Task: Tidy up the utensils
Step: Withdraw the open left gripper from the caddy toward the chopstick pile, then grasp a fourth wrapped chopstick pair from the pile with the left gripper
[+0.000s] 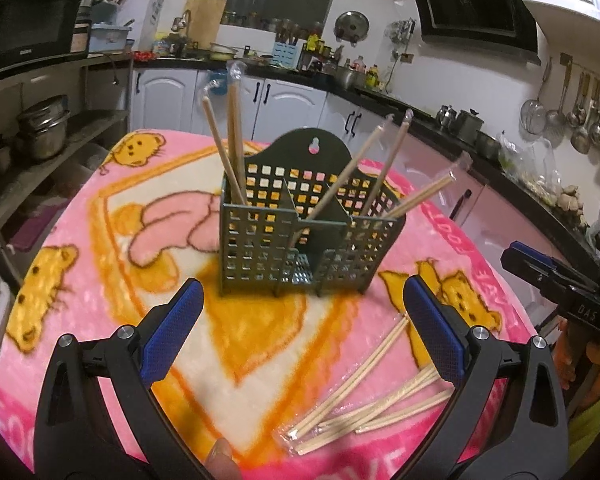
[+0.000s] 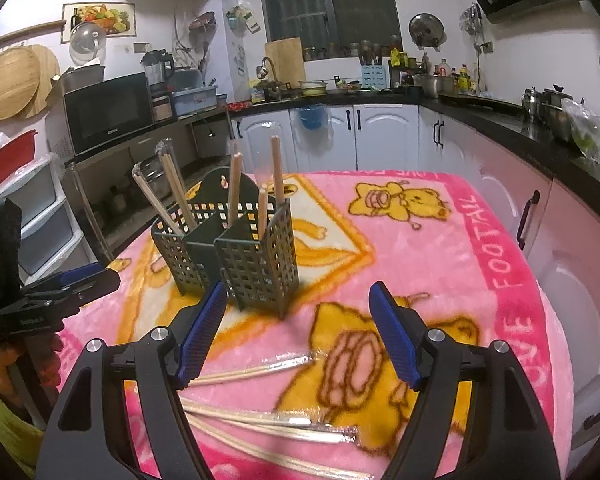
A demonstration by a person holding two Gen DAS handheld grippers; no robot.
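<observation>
A dark green perforated utensil holder (image 1: pixel 308 236) stands on the pink blanket-covered table (image 1: pixel 100 216); it also shows in the right wrist view (image 2: pixel 236 248). Several wrapped wooden chopstick pairs (image 1: pixel 232 136) stand in its compartments. More wrapped chopsticks (image 1: pixel 372 396) lie loose on the blanket at the near right; in the right wrist view they (image 2: pixel 268 424) lie just below the fingers. My left gripper (image 1: pixel 300 312) is open and empty, in front of the holder. My right gripper (image 2: pixel 300 312) is open and empty, above the loose chopsticks; it shows at the edge of the left wrist view (image 1: pixel 556 284).
Kitchen counters with white cabinets (image 2: pixel 380 132) run behind and to the right of the table. A microwave (image 2: pixel 108 114) and shelves with pots (image 1: pixel 44 128) stand to the left. Ladles (image 1: pixel 580 116) hang on the right wall.
</observation>
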